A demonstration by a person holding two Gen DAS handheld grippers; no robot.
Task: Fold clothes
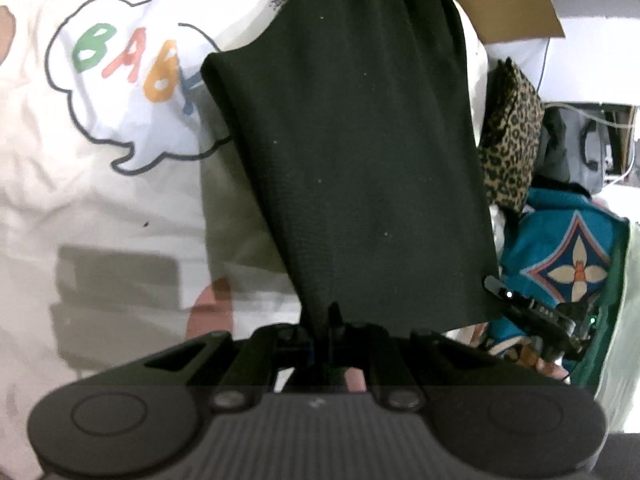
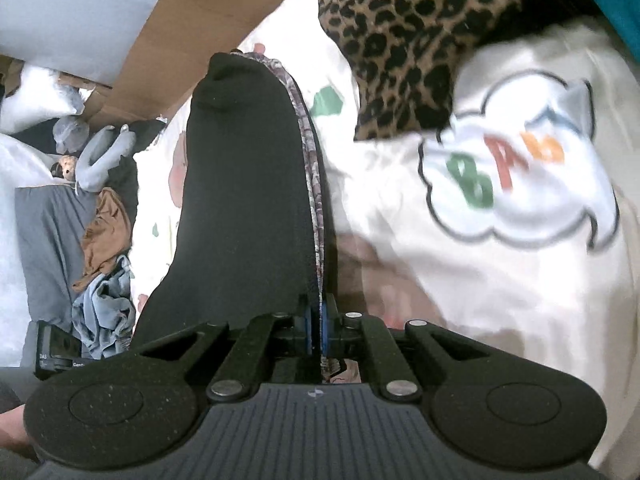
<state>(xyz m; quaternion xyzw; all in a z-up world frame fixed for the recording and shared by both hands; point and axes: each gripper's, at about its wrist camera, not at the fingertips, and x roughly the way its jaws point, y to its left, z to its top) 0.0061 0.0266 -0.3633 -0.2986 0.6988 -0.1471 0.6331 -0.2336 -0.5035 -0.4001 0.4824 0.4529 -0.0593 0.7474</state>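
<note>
White printed bedsheet (image 1: 120, 208), plain black garment (image 1: 360, 160) hanging flat

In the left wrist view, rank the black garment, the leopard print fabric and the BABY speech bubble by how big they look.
1. black garment, though nearest the camera
2. BABY speech bubble
3. leopard print fabric

Each camera sits just behind its own tool, looking steeply down along the fingers, very near a black garment (image 1: 360, 160). Both views share the white printed sheet (image 1: 100, 208) and the leopard-print cloth (image 2: 408, 40); the right view is somewhat blurred at right of frame.
</note>
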